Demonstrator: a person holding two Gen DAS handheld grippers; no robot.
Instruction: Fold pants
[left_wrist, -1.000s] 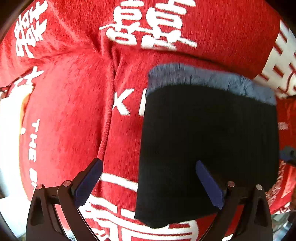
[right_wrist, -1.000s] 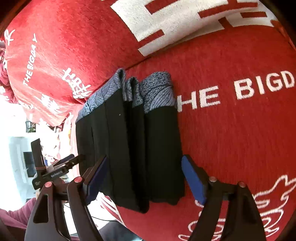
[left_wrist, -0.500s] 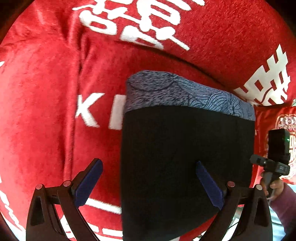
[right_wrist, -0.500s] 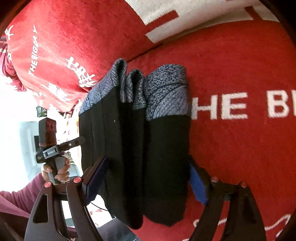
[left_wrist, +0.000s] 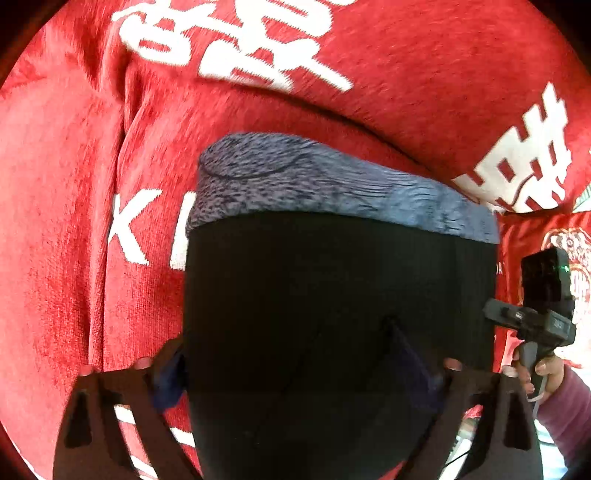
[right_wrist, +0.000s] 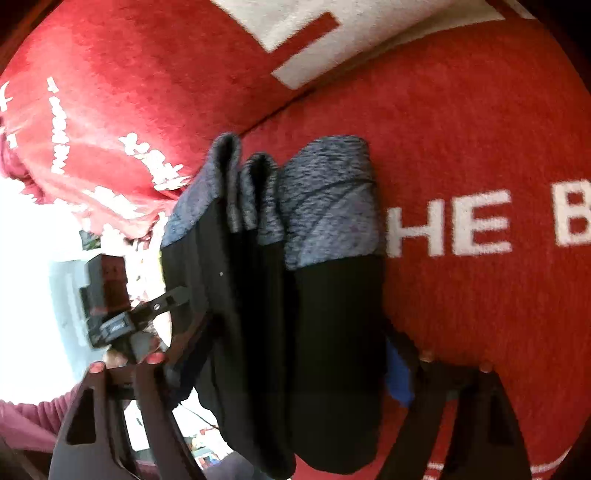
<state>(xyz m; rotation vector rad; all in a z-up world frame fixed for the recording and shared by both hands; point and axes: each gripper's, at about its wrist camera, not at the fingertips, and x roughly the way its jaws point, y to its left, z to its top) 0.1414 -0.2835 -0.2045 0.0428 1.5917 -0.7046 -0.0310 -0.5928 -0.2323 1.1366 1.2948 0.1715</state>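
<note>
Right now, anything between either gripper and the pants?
Nothing visible. The folded pants already sit between the jaws of the left gripper, and of the right gripper. Only the red blanket lies behind.

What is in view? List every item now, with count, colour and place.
pants: one, black with grey-blue waistband, folded in layers, lying between both grippers' fingers.
sofa cover: one, red with white lettering, under and behind the pants.
left hand-held gripper: black with blue pads, fingers astride the pants, grip unclear.
right hand-held gripper: black with blue pads, fingers either side of the stack, grip unclear.
sleeve: maroon, lower right of left wrist view.
</note>
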